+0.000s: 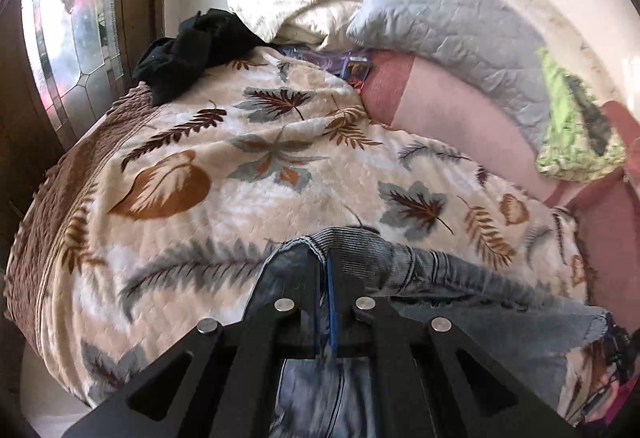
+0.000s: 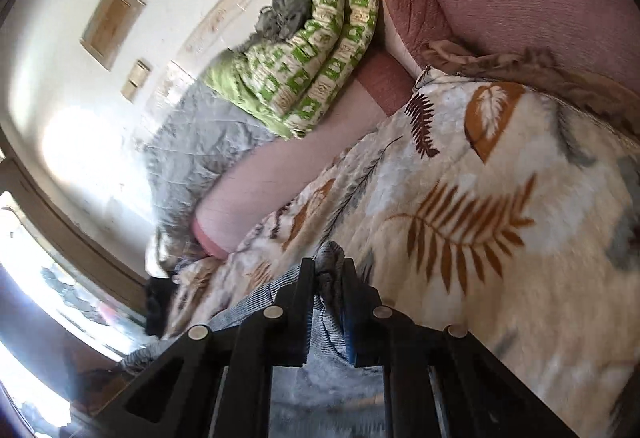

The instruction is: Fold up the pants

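The pants are faded blue-grey corduroy jeans (image 1: 472, 278). In the left wrist view they stretch from my left gripper (image 1: 326, 258) off to the right, above a leaf-print blanket (image 1: 208, 181). My left gripper is shut on a hemmed edge of the pants. In the right wrist view my right gripper (image 2: 329, 264) is shut on a bunched fold of the same pants (image 2: 329, 334), which hang down between and below the fingers. The view is tilted sideways. Most of the pants are hidden under the gripper bodies.
The blanket covers a pink sofa (image 1: 452, 101). A black garment (image 1: 192, 45), a cream cushion (image 1: 296, 9), a grey quilted pillow (image 1: 452, 21) and a green patterned quilt (image 2: 320, 49) lie along the back. A glass-panelled door (image 1: 76, 25) stands left.
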Motion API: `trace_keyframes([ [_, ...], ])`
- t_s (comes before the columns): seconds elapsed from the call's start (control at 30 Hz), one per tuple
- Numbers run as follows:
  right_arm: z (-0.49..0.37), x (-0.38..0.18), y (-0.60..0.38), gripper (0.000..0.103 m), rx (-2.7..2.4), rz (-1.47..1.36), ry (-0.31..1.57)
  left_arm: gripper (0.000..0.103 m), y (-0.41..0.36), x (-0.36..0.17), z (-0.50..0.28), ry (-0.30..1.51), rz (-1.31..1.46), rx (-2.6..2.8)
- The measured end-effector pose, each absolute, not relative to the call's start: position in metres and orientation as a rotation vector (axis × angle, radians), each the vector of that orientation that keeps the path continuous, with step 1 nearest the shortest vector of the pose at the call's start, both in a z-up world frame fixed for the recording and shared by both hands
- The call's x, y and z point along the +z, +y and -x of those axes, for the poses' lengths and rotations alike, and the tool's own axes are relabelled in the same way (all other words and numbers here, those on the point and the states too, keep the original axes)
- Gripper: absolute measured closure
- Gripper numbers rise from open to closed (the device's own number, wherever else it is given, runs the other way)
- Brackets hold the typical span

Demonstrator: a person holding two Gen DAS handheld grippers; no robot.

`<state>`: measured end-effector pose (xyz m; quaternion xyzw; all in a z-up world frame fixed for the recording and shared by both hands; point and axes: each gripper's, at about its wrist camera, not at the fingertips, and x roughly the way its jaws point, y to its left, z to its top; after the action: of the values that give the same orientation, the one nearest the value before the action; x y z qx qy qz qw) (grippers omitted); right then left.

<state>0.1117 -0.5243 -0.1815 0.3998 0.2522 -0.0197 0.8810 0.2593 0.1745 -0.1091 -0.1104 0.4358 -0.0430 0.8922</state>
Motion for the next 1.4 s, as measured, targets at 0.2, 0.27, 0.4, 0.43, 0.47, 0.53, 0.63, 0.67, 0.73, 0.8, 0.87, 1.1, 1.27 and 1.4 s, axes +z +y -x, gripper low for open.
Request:
trace_keyframes([
  [0.2,-0.03,-0.187,-0.512,0.09,-0.006,-0.845,0.548,0.1,0.198,-0.135,-0.173,0.915,0.245,-0.135],
  [0.27,-0.003,-0.196,-0.506,0.09,-0.022,-0.823,0.6,0.1,0.204,-0.152,-0.151,0.94,0.27,-0.139],
  [0.4,0.036,-0.221,-0.499,0.09,-0.049,-0.807,0.712,0.1,0.208,-0.196,-0.119,1.016,0.274,-0.122],
  [0.43,0.038,-0.227,-0.498,0.09,-0.058,-0.801,0.738,0.1,0.209,-0.213,-0.114,1.047,0.281,-0.102],
  [0.47,0.041,-0.236,-0.497,0.086,-0.062,-0.806,0.795,0.1,0.212,-0.222,-0.111,1.065,0.291,-0.091],
  [0.53,0.042,-0.248,-0.499,0.08,-0.082,-0.844,0.914,0.099,0.22,-0.235,-0.103,1.09,0.347,-0.08],
  [0.63,0.053,-0.242,-0.509,0.046,-0.128,-0.831,0.947,0.097,0.227,-0.228,-0.094,1.072,0.351,-0.077],
  [0.67,0.059,-0.235,-0.514,0.044,-0.163,-0.808,0.926,0.097,0.227,-0.223,-0.092,1.065,0.34,-0.069],
  [0.73,0.067,-0.22,-0.525,0.044,-0.178,-0.802,0.852,0.098,0.227,-0.207,-0.087,1.023,0.27,-0.02],
  [0.8,0.062,-0.209,-0.531,0.044,-0.165,-0.808,0.814,0.098,0.224,-0.191,-0.084,0.981,0.228,0.009],
  [0.87,0.047,-0.203,-0.53,0.044,-0.158,-0.776,0.803,0.098,0.217,-0.174,-0.079,0.926,0.221,-0.008],
  [1.1,-0.048,-0.233,-0.496,0.044,-0.145,-0.653,0.943,0.097,0.118,-0.172,-0.081,0.939,0.112,-0.248],
  [1.27,-0.073,-0.25,-0.475,0.089,-0.166,-0.497,1.031,0.097,0.067,-0.205,-0.091,1.026,0.107,-0.329],
  [1.4,-0.069,-0.234,-0.473,0.092,-0.208,-0.448,0.958,0.097,0.044,-0.229,-0.096,1.085,0.078,-0.334],
])
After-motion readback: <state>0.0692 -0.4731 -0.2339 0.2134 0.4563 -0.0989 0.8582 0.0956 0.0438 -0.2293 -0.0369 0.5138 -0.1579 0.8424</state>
